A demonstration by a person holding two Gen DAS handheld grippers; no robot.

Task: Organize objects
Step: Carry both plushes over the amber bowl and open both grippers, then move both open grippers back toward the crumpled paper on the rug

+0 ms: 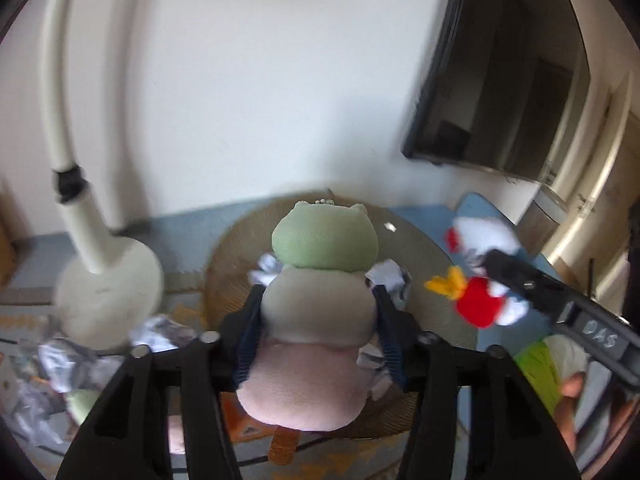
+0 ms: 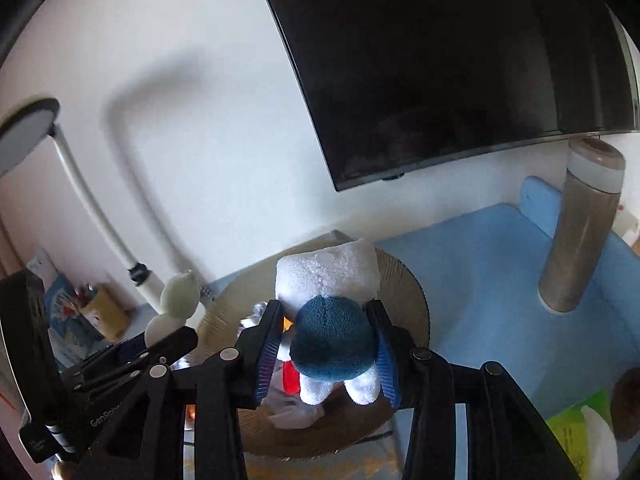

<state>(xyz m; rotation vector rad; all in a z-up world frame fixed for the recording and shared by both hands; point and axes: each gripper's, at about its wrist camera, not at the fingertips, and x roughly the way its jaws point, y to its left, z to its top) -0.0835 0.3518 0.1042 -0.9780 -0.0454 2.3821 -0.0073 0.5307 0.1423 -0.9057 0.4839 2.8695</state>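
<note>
My left gripper [image 1: 318, 312] is shut on a frog plush toy [image 1: 320, 300] with a green head, cream middle and pink bottom, held above a round woven basket [image 1: 432, 276]. My right gripper [image 2: 326, 340] is shut on a duck plush toy [image 2: 334, 320] with a white head, blue body and white legs, held over the same basket [image 2: 404, 280]. In the left wrist view the duck [image 1: 480, 304] shows at the right with its red bow and yellow beak, held by the right gripper. In the right wrist view the frog [image 2: 176, 300] shows at the left in the left gripper.
A white desk lamp [image 1: 108, 280] stands at the left on a glass table [image 1: 48, 432] with crumpled paper [image 1: 160, 332]. A dark screen [image 2: 440, 60] hangs on the wall. A tall brown bottle [image 2: 580, 228] stands on a blue mat [image 2: 500, 280]. A green packet [image 2: 576, 436] lies at the right.
</note>
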